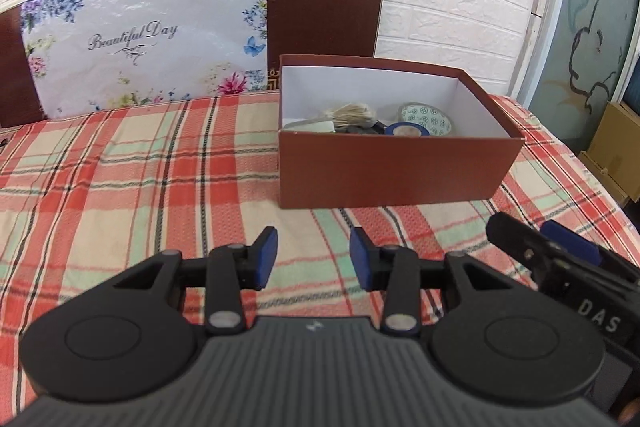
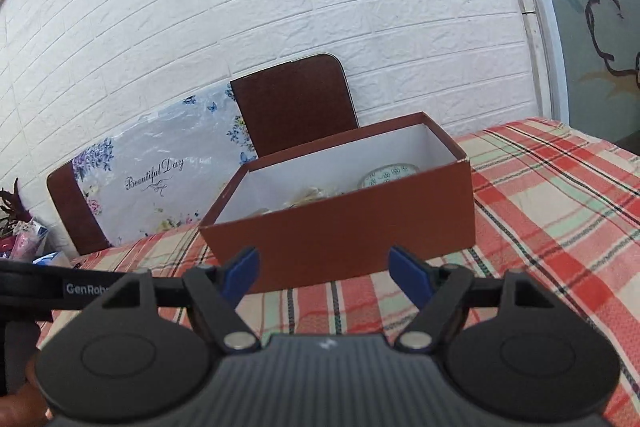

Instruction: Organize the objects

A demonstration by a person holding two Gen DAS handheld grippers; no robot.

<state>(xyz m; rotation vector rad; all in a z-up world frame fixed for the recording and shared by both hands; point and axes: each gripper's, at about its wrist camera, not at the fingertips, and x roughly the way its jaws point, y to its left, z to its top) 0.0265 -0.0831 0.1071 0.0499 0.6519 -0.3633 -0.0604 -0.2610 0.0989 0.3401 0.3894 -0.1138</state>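
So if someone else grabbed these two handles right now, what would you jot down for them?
Left gripper: fingers apart, nothing between them, over the checked cloth.
Right gripper: fingers wide apart, empty, facing the brown box.
In the box: a patterned dish, a blue tape roll, a ball of twine, plus a pale flat item and something dark that I cannot identify.
Done: those things are packed.
Left: no loose item shows on the cloth in either view, so look around for stragglers before stopping.

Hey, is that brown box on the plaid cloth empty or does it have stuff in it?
Not empty. The open brown box holds a patterned dish, a blue tape roll and a beige bundle.
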